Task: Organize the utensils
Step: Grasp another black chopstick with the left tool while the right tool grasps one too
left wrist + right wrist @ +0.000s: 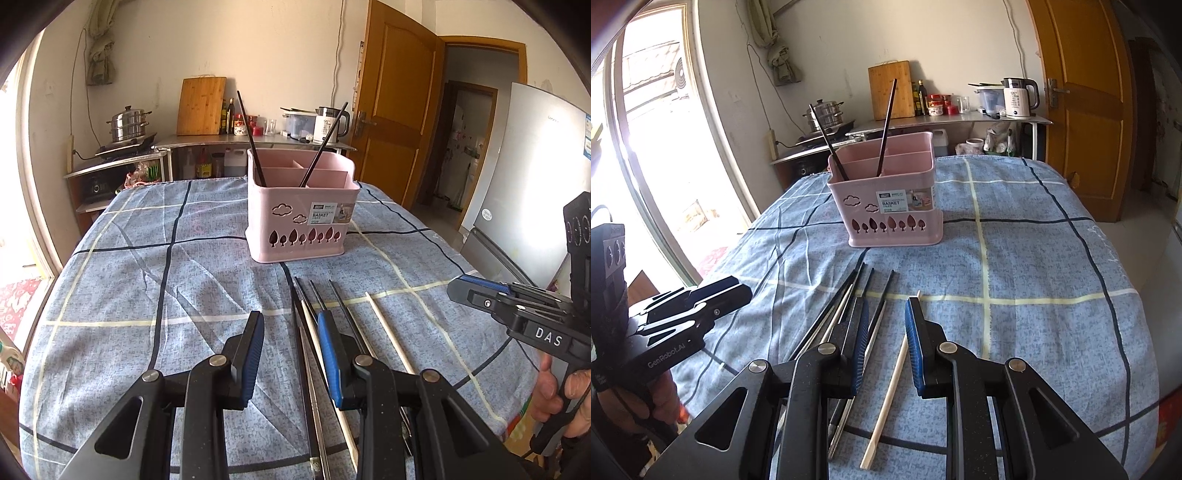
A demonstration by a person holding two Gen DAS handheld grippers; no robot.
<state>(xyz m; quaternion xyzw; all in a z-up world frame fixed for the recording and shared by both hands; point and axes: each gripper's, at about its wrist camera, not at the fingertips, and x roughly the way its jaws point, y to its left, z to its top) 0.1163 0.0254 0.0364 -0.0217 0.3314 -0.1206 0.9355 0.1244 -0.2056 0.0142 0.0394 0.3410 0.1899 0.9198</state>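
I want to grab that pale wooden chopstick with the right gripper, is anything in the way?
Nothing visible blocks it. The right gripper is open above the pale chopstick, which lies alone on the cloth, apart from the dark chopsticks.

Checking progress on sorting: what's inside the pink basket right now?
Two dark chopsticks stand in the pink basket's front compartment, leaning apart. The back compartments look empty at the top; the walls hide the bottoms.

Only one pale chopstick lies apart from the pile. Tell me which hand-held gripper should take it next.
Right. The right hand-held gripper is open with the pale chopstick lying between its fingers. The left hand-held gripper is open over the dark chopsticks instead.
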